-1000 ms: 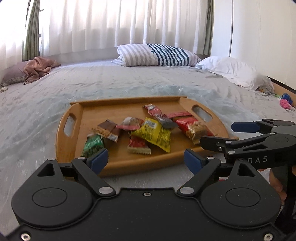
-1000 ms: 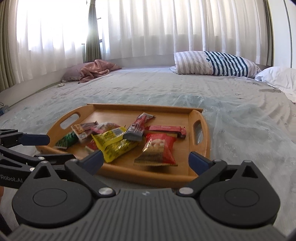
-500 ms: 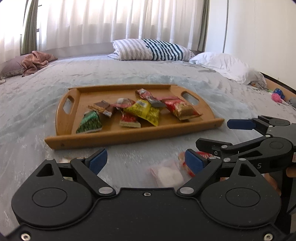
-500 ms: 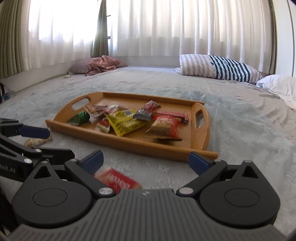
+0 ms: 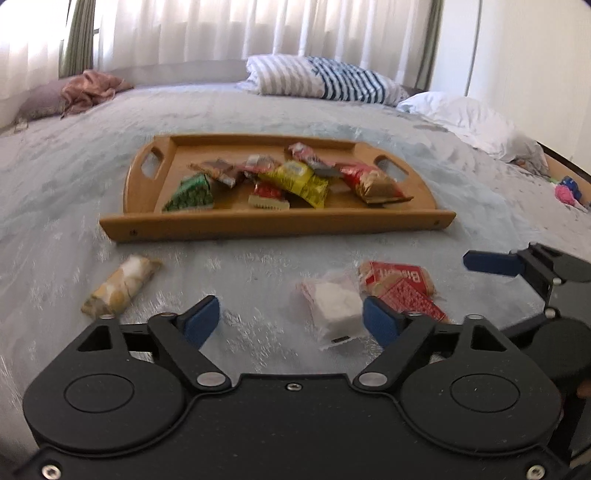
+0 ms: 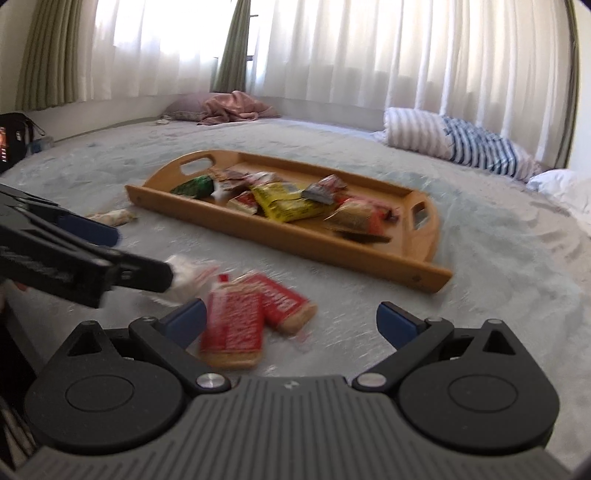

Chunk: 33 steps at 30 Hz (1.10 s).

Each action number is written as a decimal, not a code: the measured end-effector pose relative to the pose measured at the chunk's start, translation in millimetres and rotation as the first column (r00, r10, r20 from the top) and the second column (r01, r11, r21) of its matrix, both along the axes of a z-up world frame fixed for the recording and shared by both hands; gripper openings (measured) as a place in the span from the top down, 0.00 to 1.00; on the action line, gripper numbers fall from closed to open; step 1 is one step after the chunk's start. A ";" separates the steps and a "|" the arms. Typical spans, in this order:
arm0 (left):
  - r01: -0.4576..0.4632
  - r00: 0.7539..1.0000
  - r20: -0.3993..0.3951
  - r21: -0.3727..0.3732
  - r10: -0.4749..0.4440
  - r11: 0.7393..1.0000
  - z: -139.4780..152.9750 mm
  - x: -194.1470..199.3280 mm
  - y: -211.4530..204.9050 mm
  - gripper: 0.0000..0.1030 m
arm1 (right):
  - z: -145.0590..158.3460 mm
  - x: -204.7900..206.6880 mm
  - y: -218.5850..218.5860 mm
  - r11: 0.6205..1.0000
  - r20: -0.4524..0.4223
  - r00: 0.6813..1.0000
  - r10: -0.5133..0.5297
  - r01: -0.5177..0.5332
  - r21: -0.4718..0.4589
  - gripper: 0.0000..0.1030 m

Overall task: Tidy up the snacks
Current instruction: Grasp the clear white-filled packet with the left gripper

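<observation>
Snacks, two groups. On the wooden tray (image 5: 277, 223), mid-bed: a green packet (image 5: 190, 194) at the left end, a brown-wrapped bar (image 5: 218, 171) behind it, a small red packet (image 5: 267, 195) near the front rim, a yellow packet (image 5: 299, 182) in the middle, a red-and-tan bag (image 5: 373, 184) toward the right handle. They overlap loosely; some labels are too blurred to read.

Loose on the bedspread (image 5: 55, 206), nearer than the tray: a tan-and-white wrapped roll (image 5: 122, 286) on the left, well apart from the rest; a clear packet with something white inside (image 5: 334, 310); and two red biscuit packs (image 5: 399, 284) just to its right, touching or overlapping each other.

My left tool (image 5: 291, 321) hangs low over the bedspread, its blue pads (image 5: 201, 321) apart, and has just been closing a little. The white packet lies just beyond its right pad; nothing is gripped.

My right tool (image 6: 290, 323) also stands apart. From its own view the red biscuit packs (image 6: 243, 321) lie between its pads, closer to the left one, not pinched. The left tool's arm crosses that view at the left, over the white packet (image 6: 188, 277).

Farther out: a striped pillow (image 5: 321, 77) and white pillow (image 5: 469, 118) at the far right, a pink bundle of cloth (image 5: 92, 88) far left, pale curtains (image 5: 258, 29) behind.
</observation>
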<state>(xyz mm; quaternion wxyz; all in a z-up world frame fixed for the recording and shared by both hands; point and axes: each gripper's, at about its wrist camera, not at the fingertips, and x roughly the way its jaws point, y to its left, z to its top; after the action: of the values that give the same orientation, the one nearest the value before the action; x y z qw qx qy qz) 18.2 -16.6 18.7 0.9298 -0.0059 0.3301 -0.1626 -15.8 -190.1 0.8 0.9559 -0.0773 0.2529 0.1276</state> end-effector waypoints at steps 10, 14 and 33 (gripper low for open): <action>-0.019 1.000 -0.021 -0.043 0.018 0.999 -2.9 3.0 -12.7 0.30 | -13.3 -6.9 11.8 0.998 0.012 1.000 -0.021 0.021 0.062 0.13; -0.038 0.999 -0.022 -0.031 0.037 0.999 -5.1 7.7 -15.8 0.34 | -16.8 -13.4 14.2 0.998 0.034 0.999 -0.032 0.029 0.060 0.17; -0.028 0.999 -0.025 -0.019 0.027 0.999 -3.6 8.3 -18.5 0.70 | -20.9 -24.5 17.0 0.996 0.067 0.997 -0.050 0.044 0.078 0.28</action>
<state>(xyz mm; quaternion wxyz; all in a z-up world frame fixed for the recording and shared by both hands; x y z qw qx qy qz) 26.5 -35.1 15.1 0.9277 -0.0214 0.3399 -0.1528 -40.3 -173.1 -20.1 0.9690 -0.0390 0.2165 0.1120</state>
